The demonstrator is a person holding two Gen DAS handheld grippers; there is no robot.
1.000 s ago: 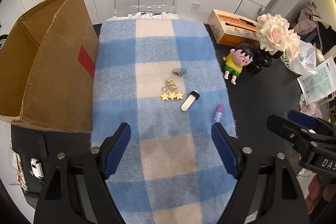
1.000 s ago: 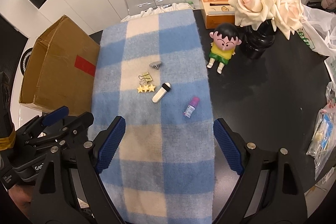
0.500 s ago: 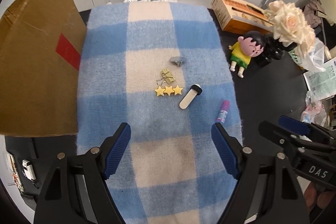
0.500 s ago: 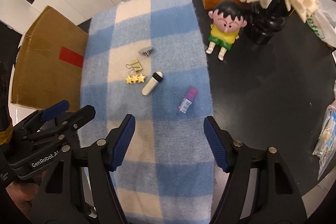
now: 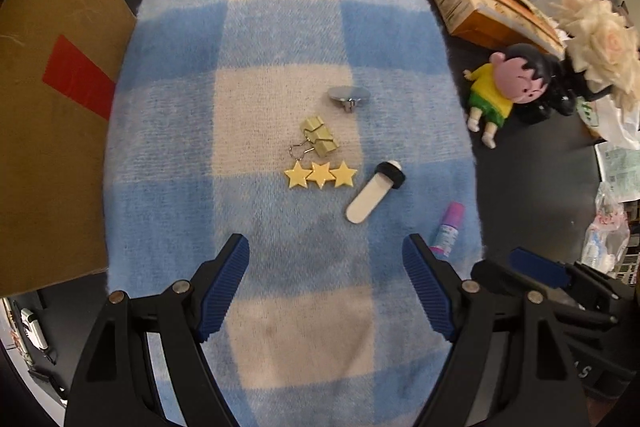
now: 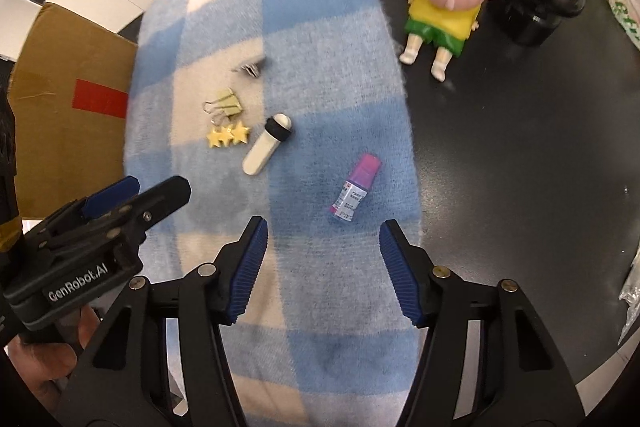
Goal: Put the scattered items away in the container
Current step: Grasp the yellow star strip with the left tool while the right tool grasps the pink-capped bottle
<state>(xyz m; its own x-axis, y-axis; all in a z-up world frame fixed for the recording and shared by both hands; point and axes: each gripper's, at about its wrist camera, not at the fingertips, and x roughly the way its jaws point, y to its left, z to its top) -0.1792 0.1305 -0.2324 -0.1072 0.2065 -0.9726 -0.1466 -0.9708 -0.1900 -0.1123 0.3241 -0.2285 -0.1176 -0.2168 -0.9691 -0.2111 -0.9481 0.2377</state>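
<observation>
**Inspector:** Scattered items first. Where are they, and is anything put away?

**Me:** Nothing is put away as far as I can see. All five lie on the checked blanket spread over the dark counter: a metal disc farthest from me, a yellow binder clip nearer, a strip of three stars just beside the clip, a white tube with a black cap, and a small purple-capped bottle close to the blanket's right edge. The cardboard box stands on the left, against the blanket. I judge it to be the container; its inside is hidden from me.

**Inspector:** State of your jaws?

**Me:** My left gripper has its jaws wide apart and empty, above bare blanket short of the stars and tube. My right gripper has just been drawing its jaws in; they stand part open, nothing between them, with the purple-capped bottle just ahead.

**Inspector:** Clearances?

**Me:** Open blanket around each item, though stars and clip sit close together. The bottle lies near the blanket's edge. A cartoon figure and a black vase stand well to the right, off the blanket. My two grippers are near one another, so I judge crossing toward the box needs care.
</observation>
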